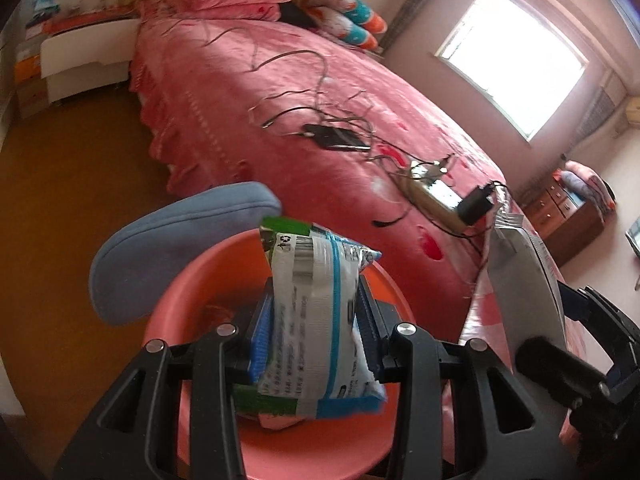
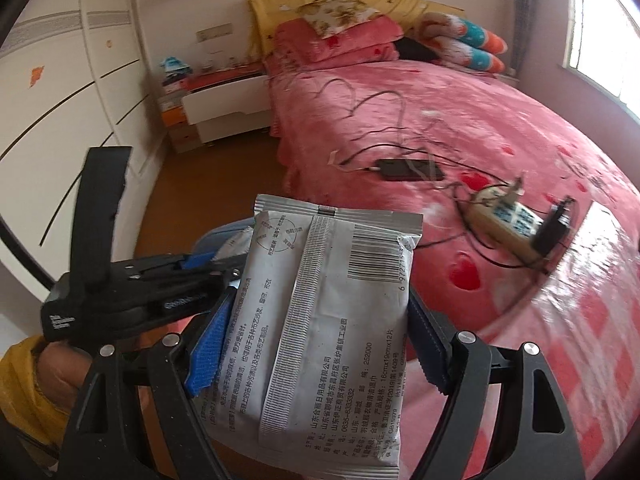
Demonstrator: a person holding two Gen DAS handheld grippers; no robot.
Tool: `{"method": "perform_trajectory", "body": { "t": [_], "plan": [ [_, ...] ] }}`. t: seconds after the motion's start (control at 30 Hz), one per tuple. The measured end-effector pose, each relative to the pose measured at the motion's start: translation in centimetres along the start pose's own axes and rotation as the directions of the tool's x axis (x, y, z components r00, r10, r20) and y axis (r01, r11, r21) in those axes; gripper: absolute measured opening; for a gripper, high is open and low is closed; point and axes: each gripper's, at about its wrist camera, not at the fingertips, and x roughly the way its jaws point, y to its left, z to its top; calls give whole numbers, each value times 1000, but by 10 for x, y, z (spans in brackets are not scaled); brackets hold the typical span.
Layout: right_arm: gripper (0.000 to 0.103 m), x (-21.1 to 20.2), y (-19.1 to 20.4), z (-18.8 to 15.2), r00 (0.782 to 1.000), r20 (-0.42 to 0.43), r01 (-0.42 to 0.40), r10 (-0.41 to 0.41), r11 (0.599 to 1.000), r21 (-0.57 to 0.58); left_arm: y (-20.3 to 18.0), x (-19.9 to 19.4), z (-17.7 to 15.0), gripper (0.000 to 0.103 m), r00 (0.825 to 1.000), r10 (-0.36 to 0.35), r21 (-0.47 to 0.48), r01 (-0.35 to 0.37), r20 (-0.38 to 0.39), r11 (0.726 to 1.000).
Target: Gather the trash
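left gripper [image 1: 316,328] clamps a green-blue wrapper [image 1: 320,312] over the orange basin [image 1: 180,304], right gripper [image 2: 320,336] pinches a grey sachet [image 2: 320,320] alongside, both apparently for dropping in.

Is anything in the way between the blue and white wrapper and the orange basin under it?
Nothing visible blocks it. The left claw holds the blue and white wrapper right above the orange basin, whose mouth is open. The blue cushion lies beside the rim, not over it.
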Motion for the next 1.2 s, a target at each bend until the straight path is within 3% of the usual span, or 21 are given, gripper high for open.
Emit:
{"method": "perform_trajectory", "body": {
  "t": [0.07,0.13,0.2,0.27,0.57,0.77,0.93,1.2],
  "plan": [
    [81,8,2,-2,1000,-7,-14,14,1000,-4,8,4,-2,40,1000,6,-17,-7,-13,1000],
    [88,17,1,-5,1000,-23,-12,13,1000,12,14,6,-4,40,1000,10,-25,-10,-8,1000],
    [89,15,-8,-7,1000,-10,-28,28,997,67,16,3,-5,49,999,34,-13,-34,13,999],
    [90,8,-16,-9,998,14,-56,55,992,109,18,1,-5,67,999,40,-9,-40,28,999],
    [92,-40,-51,-22,992,120,7,-34,975,221,-1,-15,-3,93,987,94,72,-104,127,992],
    [92,-64,-66,-42,984,144,59,-102,959,279,-29,-25,-1,99,977,113,137,-139,183,981],
    [92,-86,-74,-62,972,162,115,-172,943,312,-64,-27,-4,99,966,138,243,-191,218,951],
    [92,-127,-102,-96,943,197,167,-268,893,417,-121,-35,-9,99,967,64,323,-144,247,935]
  ]
}}
